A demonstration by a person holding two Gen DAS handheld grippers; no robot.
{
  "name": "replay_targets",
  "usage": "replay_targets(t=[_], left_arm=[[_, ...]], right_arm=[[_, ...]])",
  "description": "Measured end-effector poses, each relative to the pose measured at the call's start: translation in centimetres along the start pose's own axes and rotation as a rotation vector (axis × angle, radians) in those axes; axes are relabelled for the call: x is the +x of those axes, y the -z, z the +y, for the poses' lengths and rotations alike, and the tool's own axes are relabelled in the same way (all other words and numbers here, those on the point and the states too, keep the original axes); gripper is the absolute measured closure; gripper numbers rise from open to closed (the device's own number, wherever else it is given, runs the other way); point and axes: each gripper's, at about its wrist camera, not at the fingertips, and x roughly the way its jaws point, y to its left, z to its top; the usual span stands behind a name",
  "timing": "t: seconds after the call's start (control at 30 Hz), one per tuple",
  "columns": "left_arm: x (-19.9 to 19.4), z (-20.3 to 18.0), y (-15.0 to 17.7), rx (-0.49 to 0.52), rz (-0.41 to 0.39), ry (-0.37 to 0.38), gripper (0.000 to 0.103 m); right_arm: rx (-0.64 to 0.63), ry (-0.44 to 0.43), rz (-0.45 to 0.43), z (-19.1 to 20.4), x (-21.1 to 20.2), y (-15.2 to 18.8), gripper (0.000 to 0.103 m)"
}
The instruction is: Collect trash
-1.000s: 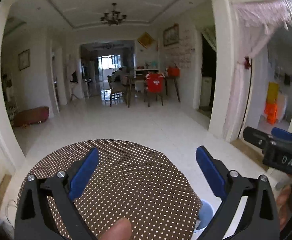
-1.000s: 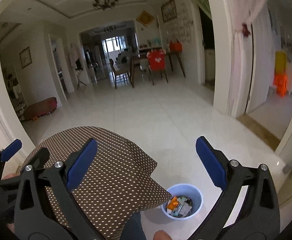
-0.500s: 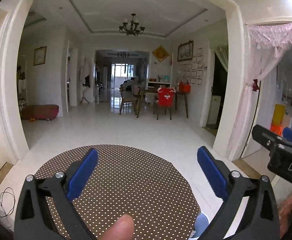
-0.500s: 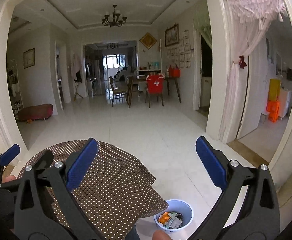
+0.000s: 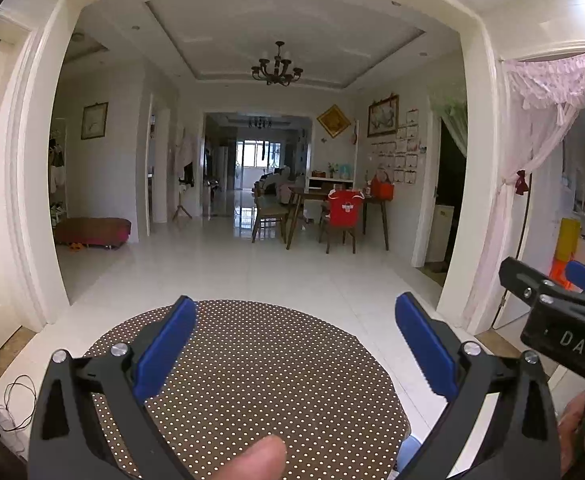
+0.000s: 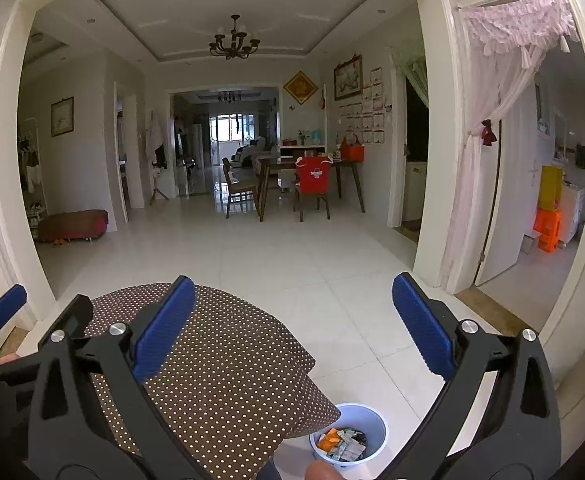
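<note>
**Both grippers empty above a bare tabletop; trash sits in the bin**

The left gripper point(image 5: 296, 344) and right gripper point(image 6: 292, 328) both stand wide open, nothing between their blue pads, and both hang over the round dotted tabletop point(image 5: 260, 380), pointing level down the room rather than at any object. The trash point(image 6: 342, 442), a small heap of wrappers and paper, lies in the pale blue bin point(image 6: 376, 420) on the floor just beside the tabletop's edge. No loose trash shows on the cloth or nearby tiles, so collecting looks finished or between items.

The next move likely calls for tipping a gripper down to scan for leftovers, then a pinch and a drop over the bin.

From the left wrist, only a sliver of the bin shows under the cloth. The tabletop's near edge is cut off by gripper frames and a thumb point(image 5: 260, 460). What each wrapper is stays unclear.
</note>
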Motion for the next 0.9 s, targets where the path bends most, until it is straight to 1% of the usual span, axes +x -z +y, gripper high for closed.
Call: replay_targets(t=[0.33, 0.63, 0.9], left_arm=[[0.1, 0.1, -0.4, -0.015, -0.004, -0.009, 0.005], [0.6, 0.9, -0.1, -0.022, 0.014, 0.011, 0.005], [0.8, 1.1, 0.0, -0.027, 0.016, 0.010, 0.005]], right_arm=[[-0.007, -0.015, -0.007, 0.0, 0.0, 0.0, 0.006], [-0.008, -0.015, 0.001, 0.4, 0.1, 0.1, 0.006], [-0.008, -0.015, 0.000, 0.2, 0.1, 0.0, 0.006]])
